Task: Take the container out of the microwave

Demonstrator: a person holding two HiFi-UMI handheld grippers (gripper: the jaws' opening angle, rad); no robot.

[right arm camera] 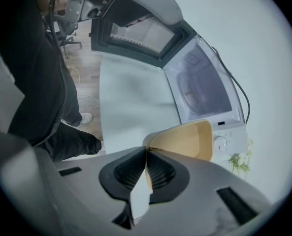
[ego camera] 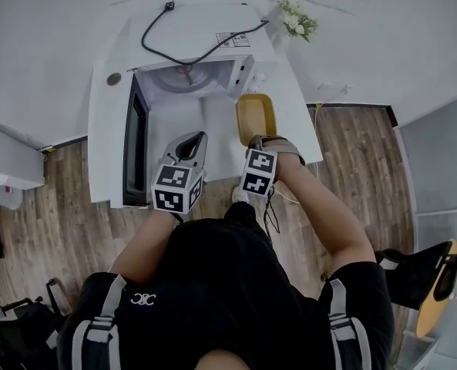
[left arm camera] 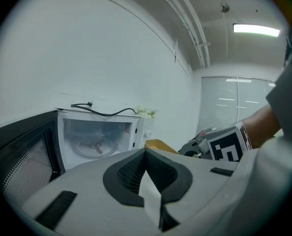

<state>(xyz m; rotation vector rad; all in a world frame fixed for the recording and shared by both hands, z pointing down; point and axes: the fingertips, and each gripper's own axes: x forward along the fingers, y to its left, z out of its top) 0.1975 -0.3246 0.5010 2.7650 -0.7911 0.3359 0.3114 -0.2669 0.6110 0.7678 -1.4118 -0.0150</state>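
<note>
The left gripper (ego camera: 194,139) is hovering by the open microwave door (ego camera: 136,141), jaws pressed together on nothing. The right gripper (ego camera: 254,140) is pinching the yellow container (ego camera: 255,118) by its thin rim, already outside the microwave (ego camera: 189,75) and over the counter (ego camera: 297,129). A hold that narrow is risking a tilt or slip. The left gripper view is showing the bare turntable (left arm camera: 94,149), while only the right gripper view is showing the pinch itself.

microwave (ego camera: 197,25): 1 | container (ego camera: 255,118): 1 | grippers (ego camera: 193,139) (ego camera: 256,140): 2 | cord (ego camera: 169,6): 1 | flower bunch (ego camera: 296,20): 1
</note>
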